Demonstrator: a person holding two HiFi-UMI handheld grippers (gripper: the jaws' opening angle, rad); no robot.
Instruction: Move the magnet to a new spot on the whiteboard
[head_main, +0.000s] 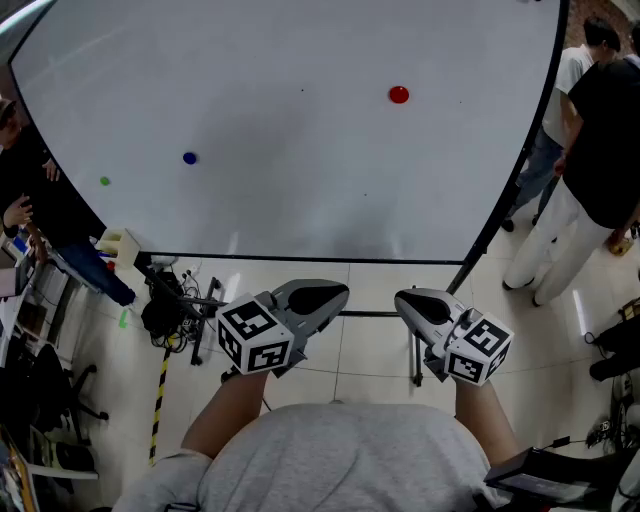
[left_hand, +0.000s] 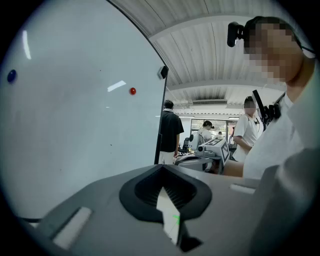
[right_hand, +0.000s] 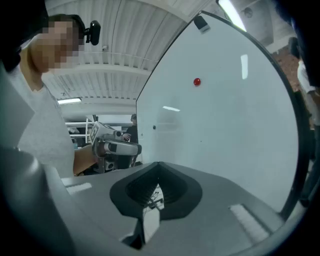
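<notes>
Holding the left gripper (head_main: 318, 298) fully closed, jaws meeting tip to tip and gripping nothing. Holding the right gripper (head_main: 420, 305) closed and empty in the same way, level with the left and just apart from it, the two tips angling toward each other. Carrying both low in front of a grey shirt (head_main: 340, 460), a marker cube (head_main: 255, 335) riding behind the left jaws and another cube (head_main: 478, 350) behind the right. Hovering over the tiled floor (head_main: 380, 335), below the bottom edge of the whiteboard (head_main: 300, 210) and touching no part of it.

Facing the whiteboard, with three magnets sticking to it, all well apart from both grippers. Finding the red magnet (head_main: 399, 95) alone in the upper right part of the board, roughly above the right gripper. Finding the blue magnet (head_main: 190, 158) lower and left of the middle, and the green magnet (head_main: 105, 181) lower again, near the left edge. Catching the red magnet (left_hand: 132, 91) above the closed jaws in the left gripper view, with the blue magnet (left_hand: 11, 76) far off to the left. Catching the red magnet (right_hand: 197, 82) up and right of the jaws in the right gripper view.

Passing, farther out, a tangle of cables (head_main: 165, 310) and a strip of yellow-and-black tape (head_main: 160, 395) on the floor at lower left, and bystanders (head_main: 600, 130) standing just beyond the board's right edge.
</notes>
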